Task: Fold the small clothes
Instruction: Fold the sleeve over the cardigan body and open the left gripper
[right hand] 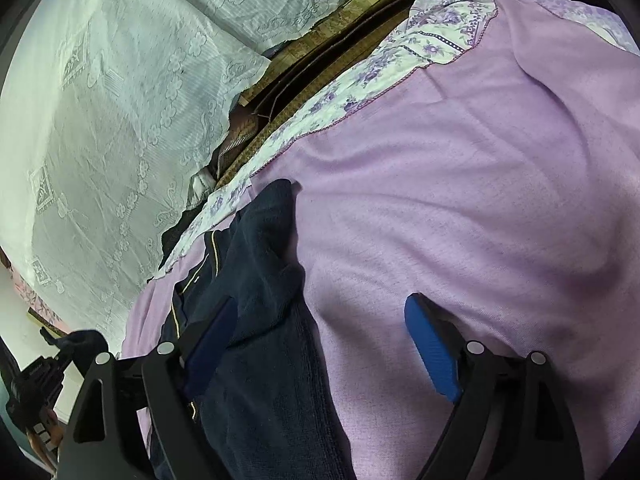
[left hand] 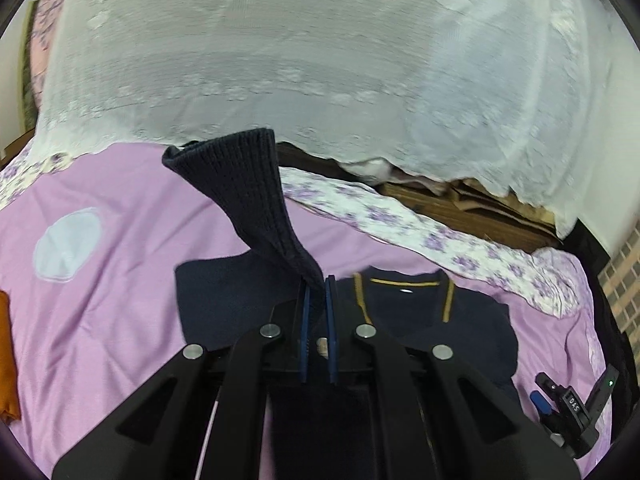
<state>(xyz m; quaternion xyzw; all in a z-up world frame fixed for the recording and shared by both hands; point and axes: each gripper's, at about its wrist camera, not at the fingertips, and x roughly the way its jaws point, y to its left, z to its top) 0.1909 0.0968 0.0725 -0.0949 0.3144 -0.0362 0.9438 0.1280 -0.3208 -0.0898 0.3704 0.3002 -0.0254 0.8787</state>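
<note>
A small navy knit sweater [left hand: 420, 320] with mustard trim at the neck lies on a lilac bedspread [left hand: 120, 280]. My left gripper [left hand: 318, 288] is shut on its ribbed sleeve cuff [left hand: 244, 188], which stands lifted above the garment. In the right wrist view the sweater [right hand: 264, 320] lies bunched at lower left on the bedspread [right hand: 460, 200]. My right gripper [right hand: 320, 336] is open just above it, its left finger [right hand: 208, 340] over the navy fabric and its right finger [right hand: 432, 352] over bare bedspread. The right gripper also shows in the left wrist view [left hand: 568, 408] at lower right.
A white lace cloth [left hand: 300, 48] hangs behind the bed. A floral purple sheet border [left hand: 440, 224] runs along the far edge, with a wooden frame [left hand: 480, 208] beyond. An orange cloth [left hand: 6, 352] lies at the left edge. A pale round patch [left hand: 68, 244] marks the bedspread.
</note>
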